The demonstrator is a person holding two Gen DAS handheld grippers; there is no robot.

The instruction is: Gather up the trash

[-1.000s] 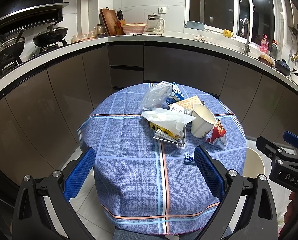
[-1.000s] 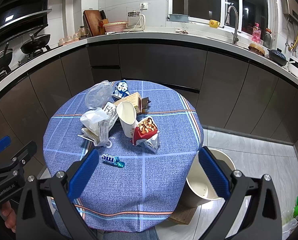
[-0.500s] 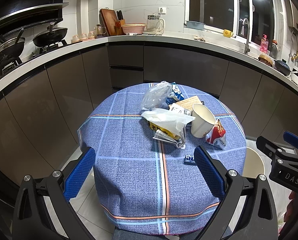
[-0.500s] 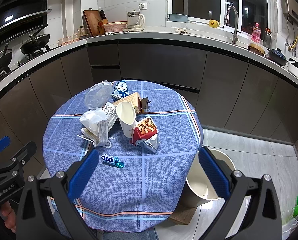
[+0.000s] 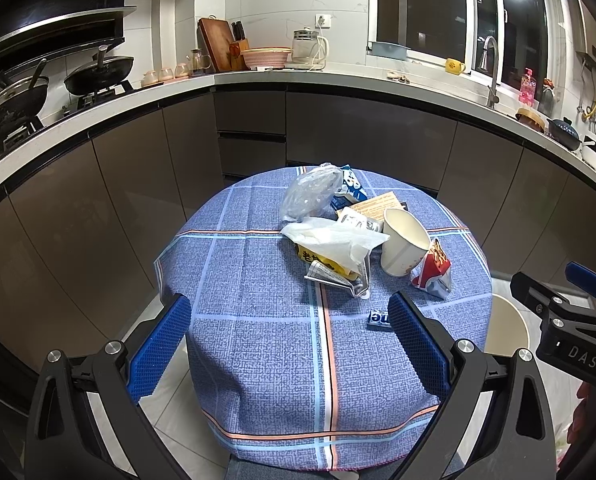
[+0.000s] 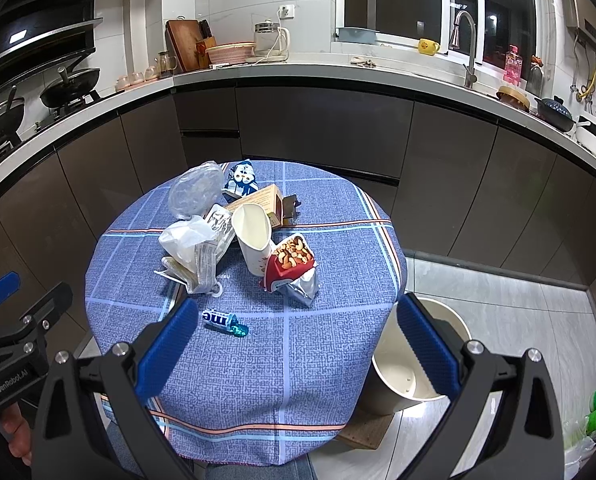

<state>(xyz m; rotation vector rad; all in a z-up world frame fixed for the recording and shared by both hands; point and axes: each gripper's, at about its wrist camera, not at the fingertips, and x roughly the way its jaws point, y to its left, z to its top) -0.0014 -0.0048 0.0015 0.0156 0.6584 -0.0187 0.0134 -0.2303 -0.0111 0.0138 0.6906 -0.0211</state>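
Candy roll (image 5: 378, 319) half hidden behind finger; bin (image 6: 414, 376) partly behind table, finger.

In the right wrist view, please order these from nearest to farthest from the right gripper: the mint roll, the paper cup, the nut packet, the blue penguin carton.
From the right gripper, jaws open:
1. Mint roll, close ahead by its left finger.
2. Nut packet, middle of the table, slightly right.
3. Paper cup, just behind the packet.
4. Blue penguin carton, at the table's far edge.
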